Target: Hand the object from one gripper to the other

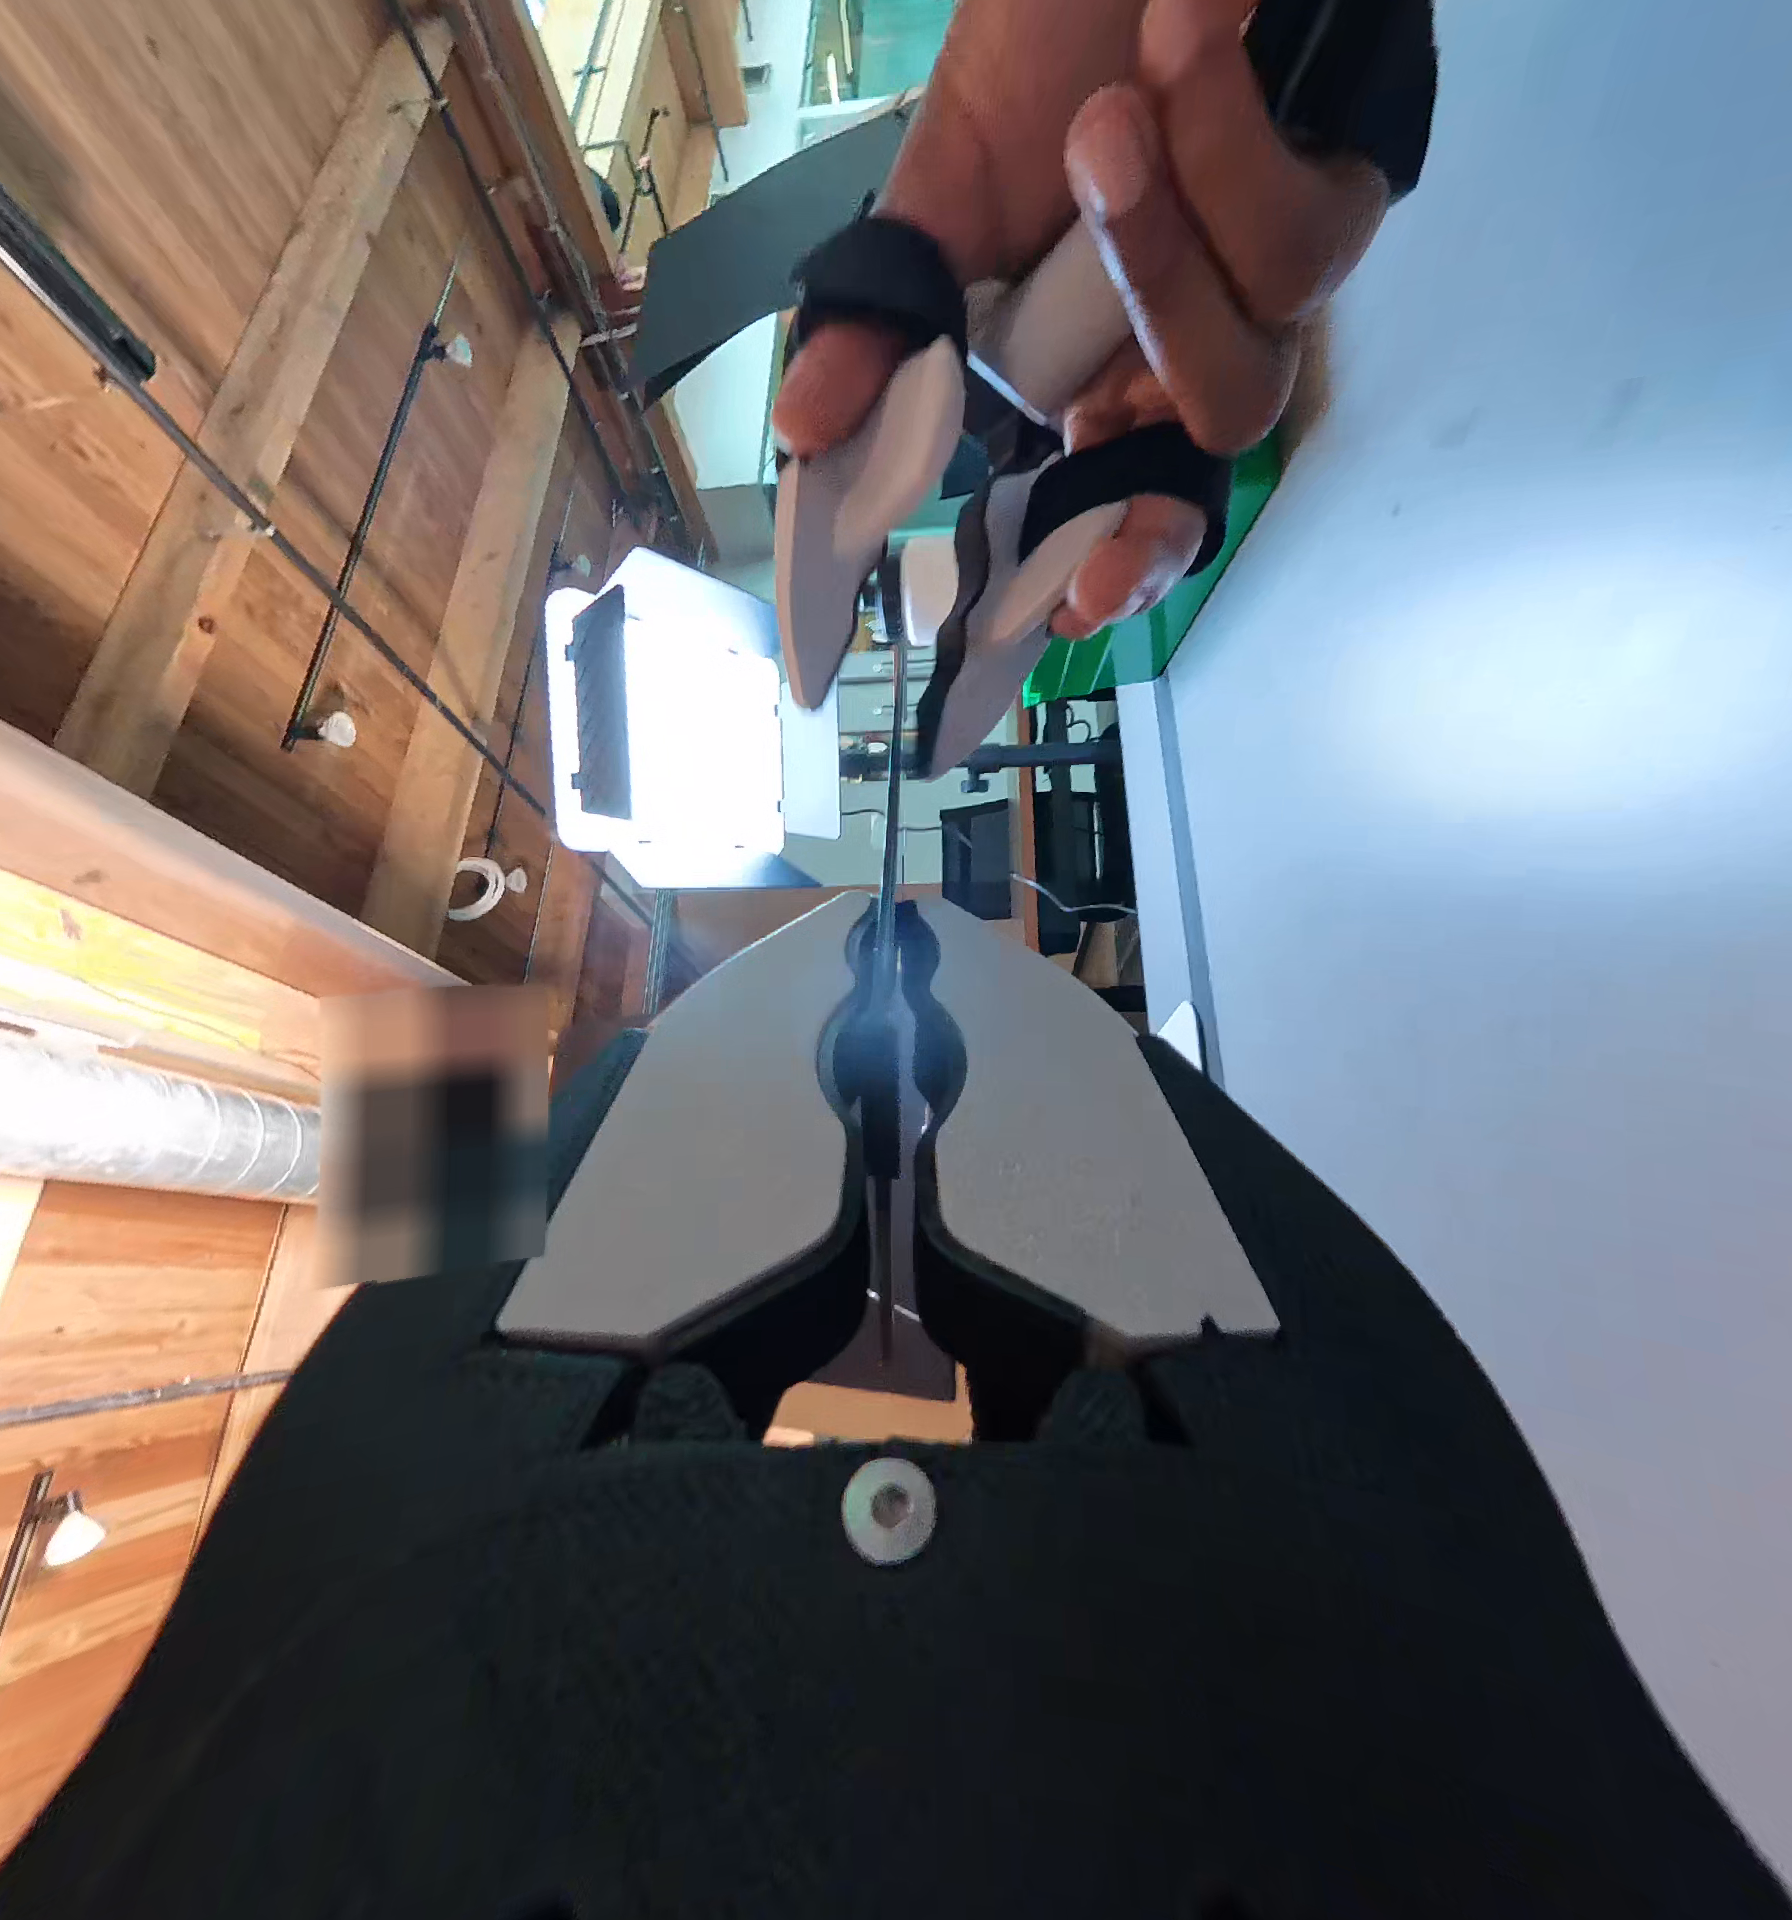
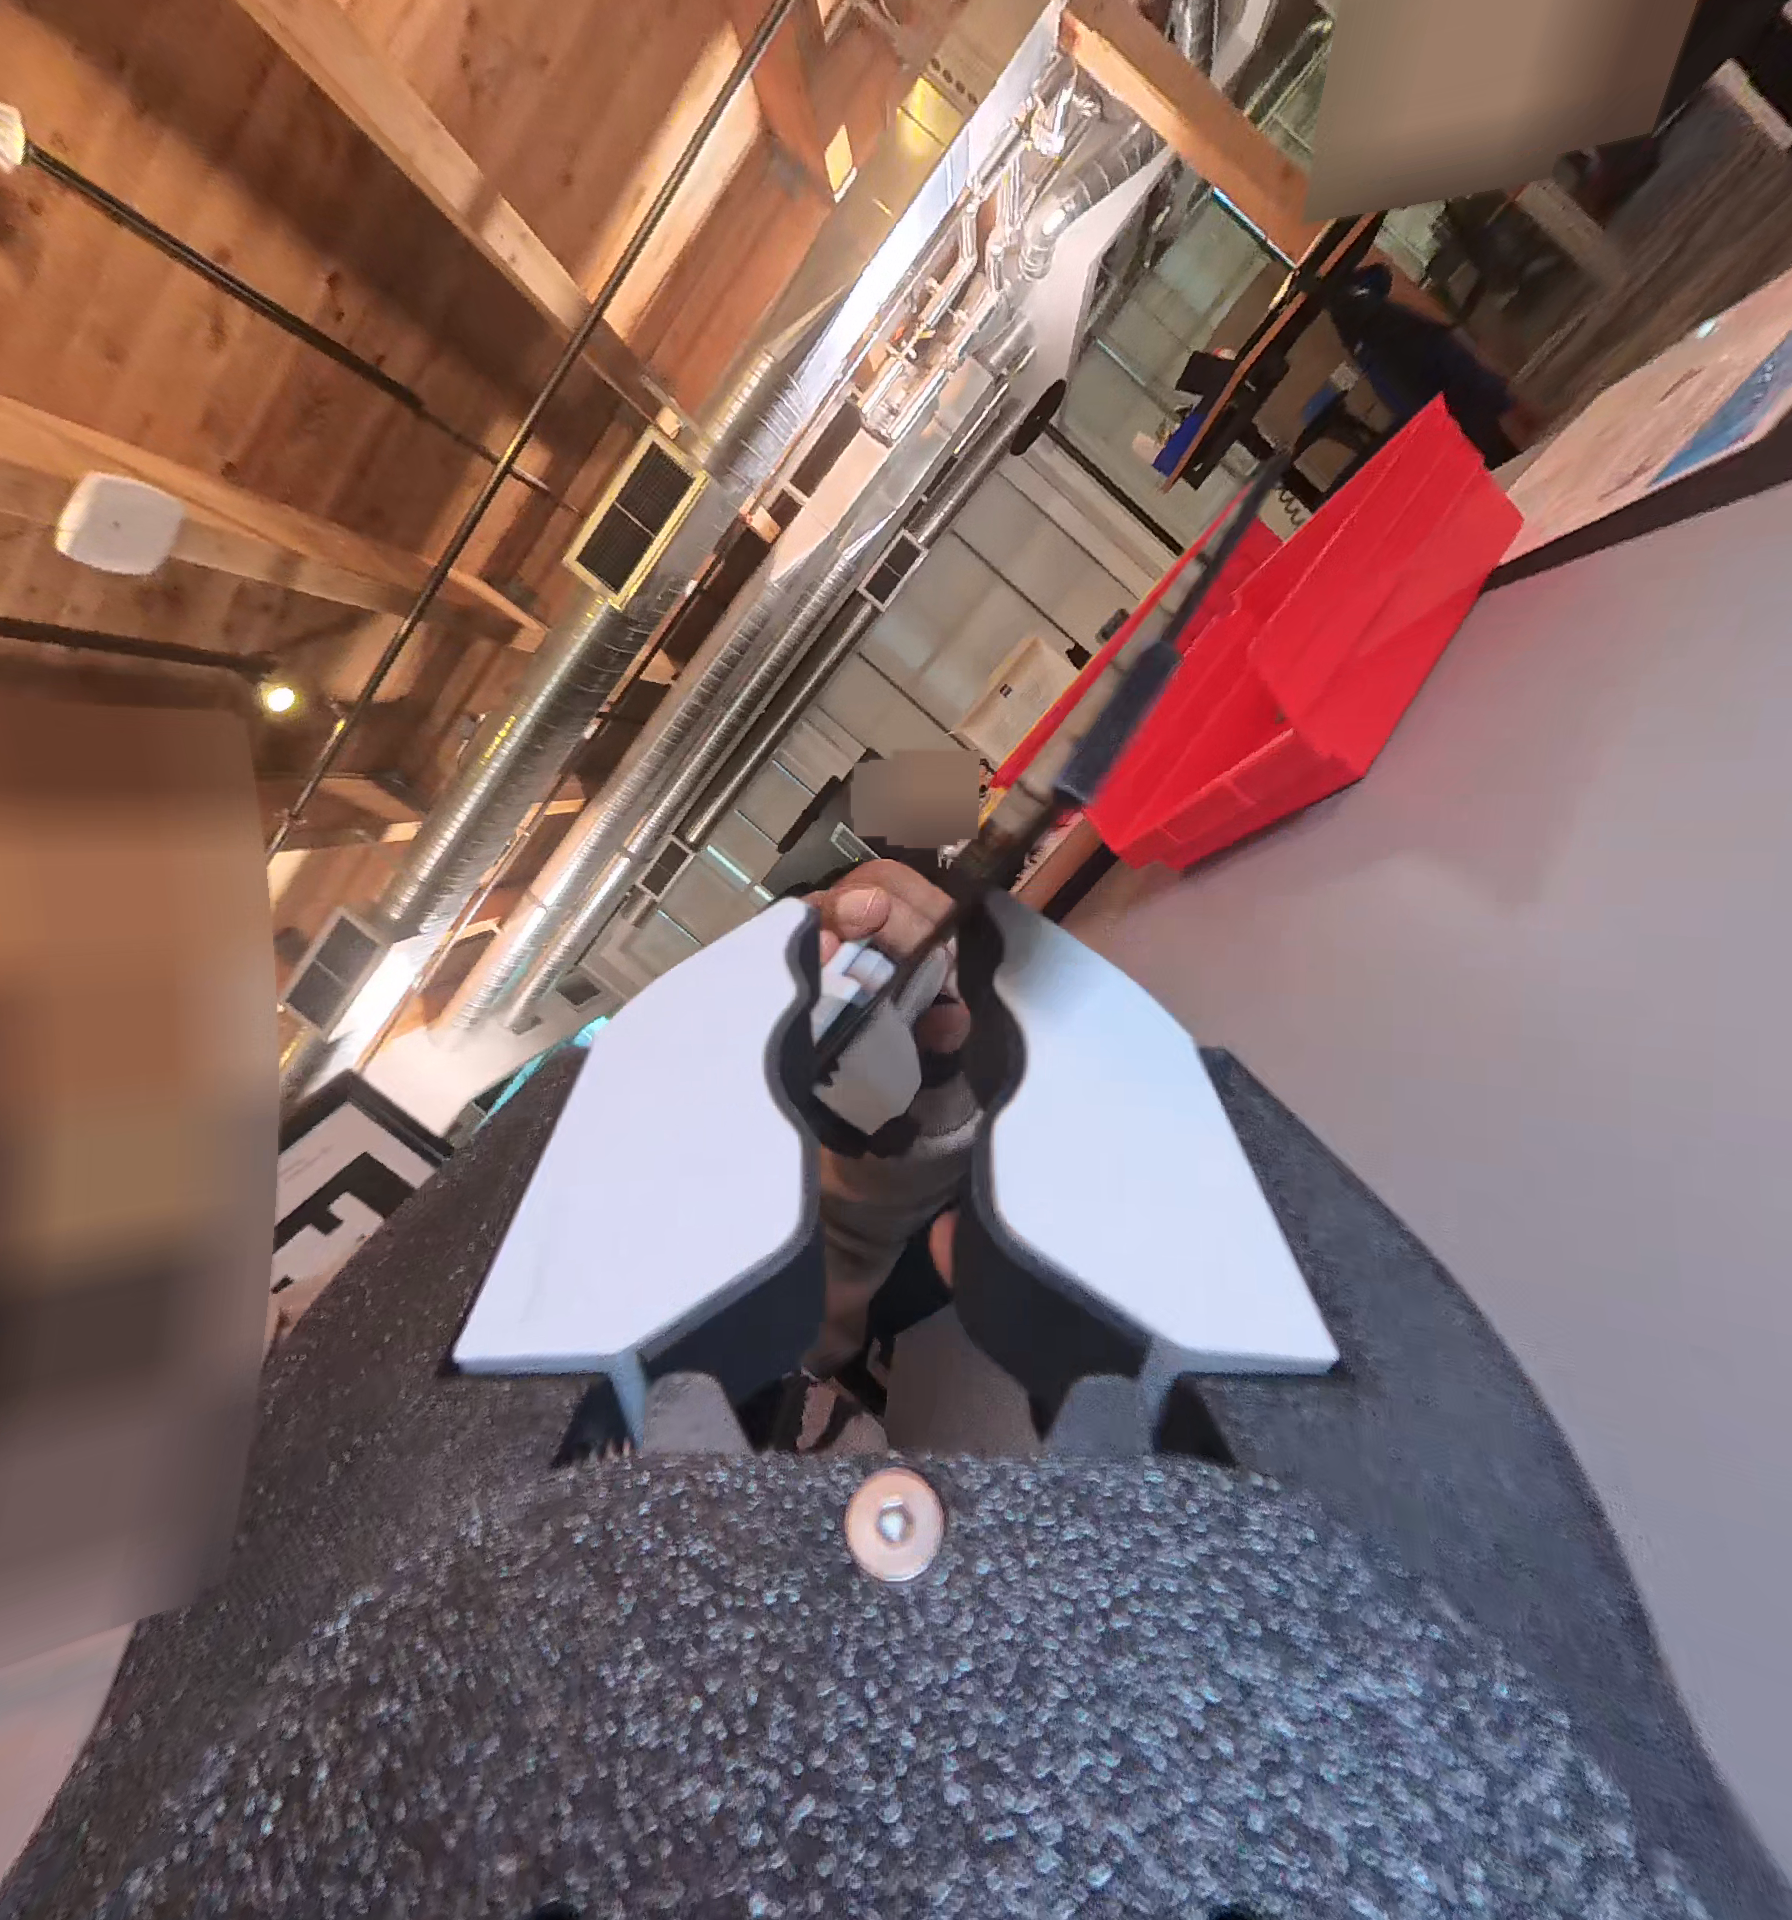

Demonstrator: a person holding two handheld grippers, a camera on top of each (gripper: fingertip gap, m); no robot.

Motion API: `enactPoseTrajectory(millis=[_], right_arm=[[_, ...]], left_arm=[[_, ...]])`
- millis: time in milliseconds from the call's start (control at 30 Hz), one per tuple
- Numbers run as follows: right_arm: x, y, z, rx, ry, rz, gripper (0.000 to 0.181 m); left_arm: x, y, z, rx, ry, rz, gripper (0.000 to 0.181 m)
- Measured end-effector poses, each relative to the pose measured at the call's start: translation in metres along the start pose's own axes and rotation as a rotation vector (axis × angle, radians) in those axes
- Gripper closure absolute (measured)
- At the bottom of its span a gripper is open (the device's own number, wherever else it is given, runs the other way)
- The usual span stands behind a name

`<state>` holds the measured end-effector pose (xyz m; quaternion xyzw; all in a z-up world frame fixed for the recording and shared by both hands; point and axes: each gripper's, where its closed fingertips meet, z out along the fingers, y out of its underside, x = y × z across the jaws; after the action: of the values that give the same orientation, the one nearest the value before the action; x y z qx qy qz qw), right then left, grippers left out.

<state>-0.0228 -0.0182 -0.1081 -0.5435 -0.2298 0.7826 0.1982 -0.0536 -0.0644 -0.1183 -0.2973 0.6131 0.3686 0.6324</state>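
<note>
A thin black rod point(image 1: 893, 769) runs forward from between my left gripper's fingers. My left gripper point(image 1: 887, 920) is shut on the rod, held up in the air. In the left wrist view, my right gripper point(image 1: 871, 727) comes in from above in a person's hand point(image 1: 1131, 208), its two pale fingers spread on either side of the rod's far end. In the right wrist view, my right gripper point(image 2: 897, 914) is open, and the rod point(image 2: 1131, 707) passes between its tips close to the right finger. The left gripper's white finger point(image 2: 871, 1070) shows through the gap.
A grey table point(image 1: 1546, 935) fills the right side of both views point(image 2: 1494, 1039). A red bin point(image 2: 1370, 623) stands on it in the right wrist view. A green bin point(image 1: 1152, 613) and a bright light panel point(image 1: 674, 707) sit behind the grippers. Across from one pair of fingers to the other is roughly 7 centimetres.
</note>
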Motion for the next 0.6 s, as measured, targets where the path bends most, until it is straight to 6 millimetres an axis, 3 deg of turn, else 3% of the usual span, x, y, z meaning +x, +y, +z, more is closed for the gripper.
enactPoseTrajectory(millis=[33,100,200,267,367,500,600], right_arm=[[0.005,0.001,0.0,0.014,0.017,0.01,0.17],[0.007,-0.002,-0.004,0.032,0.01,-0.004,0.175],[0.002,-0.026,-0.017,0.15,-0.01,-0.02,0.179],[-0.005,-0.042,-0.028,0.22,-0.03,-0.054,0.18],[-0.016,-0.059,-0.039,0.278,-0.049,-0.117,0.18],[-0.028,-0.067,-0.045,0.3,-0.043,-0.251,0.18],[-0.029,-0.063,-0.043,0.249,0.091,-0.552,0.18]], left_arm=[[0.003,-0.003,0.001,0.009,0.003,-0.008,0.172],[-0.001,-0.002,0.003,0.01,-0.011,-0.095,0.161],[-0.015,0.015,0.003,-0.015,-0.022,-0.326,0.136],[-0.022,0.025,0.002,0.013,-0.029,-0.52,0.132],[-0.03,0.042,0.001,0.056,0.003,-0.843,0.138],[-0.023,0.055,0.005,0.146,0.153,-1.357,0.14],[-0.019,0.047,0.009,0.262,0.302,-1.755,0.143]])
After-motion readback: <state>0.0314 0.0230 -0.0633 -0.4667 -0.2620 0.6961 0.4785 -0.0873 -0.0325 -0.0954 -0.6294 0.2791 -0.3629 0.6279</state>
